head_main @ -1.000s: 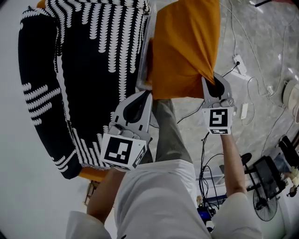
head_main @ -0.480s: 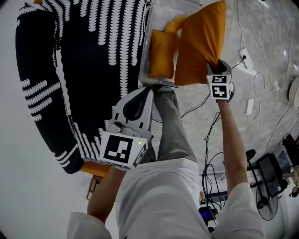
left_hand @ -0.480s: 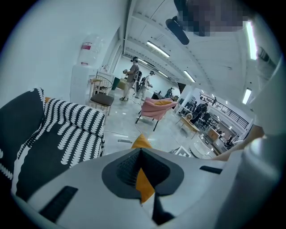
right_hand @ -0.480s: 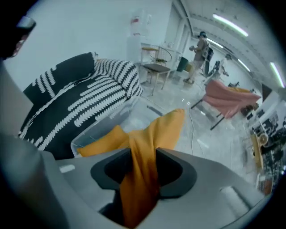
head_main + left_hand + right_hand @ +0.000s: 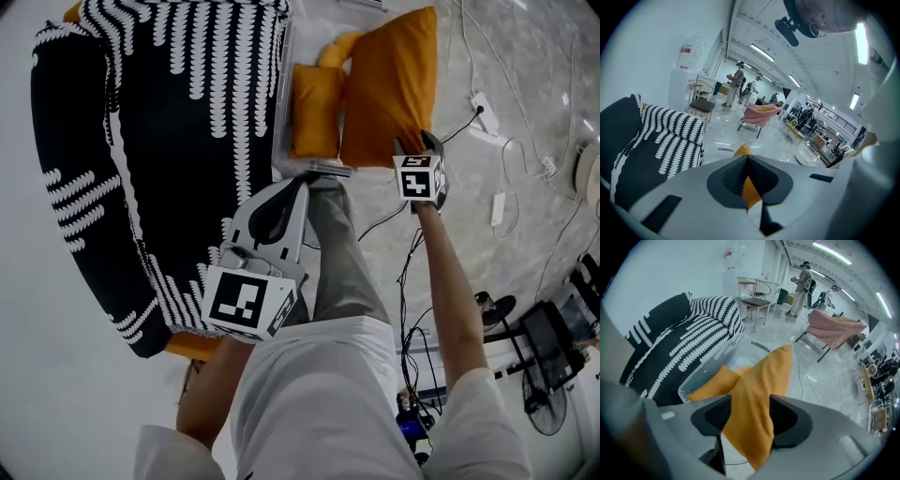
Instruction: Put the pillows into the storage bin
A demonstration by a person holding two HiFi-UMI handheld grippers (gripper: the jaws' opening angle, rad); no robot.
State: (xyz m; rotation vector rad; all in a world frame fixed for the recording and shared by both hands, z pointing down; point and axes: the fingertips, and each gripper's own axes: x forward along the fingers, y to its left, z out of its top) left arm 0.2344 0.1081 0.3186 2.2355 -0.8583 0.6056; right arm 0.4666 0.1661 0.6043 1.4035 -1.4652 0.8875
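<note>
A clear storage bin stands on the floor beside a black-and-white patterned seat. One orange pillow lies inside it. A larger orange pillow stands on end at the bin's near right side. Its lower corner hangs between the jaws of my right gripper, which are opening and stand wide apart around the fabric. My left gripper hangs nearer to me, shut and empty, short of the bin's near end.
The black-and-white seat fills the left. Cables and a power strip trail over the marble floor at the right, with a fan lower right. A pink chair and people stand far off.
My right gripper has carried the large orange pillow away from me and leftward to the bin, uncovering the smaller pillow inside. The left gripper has stayed put.
</note>
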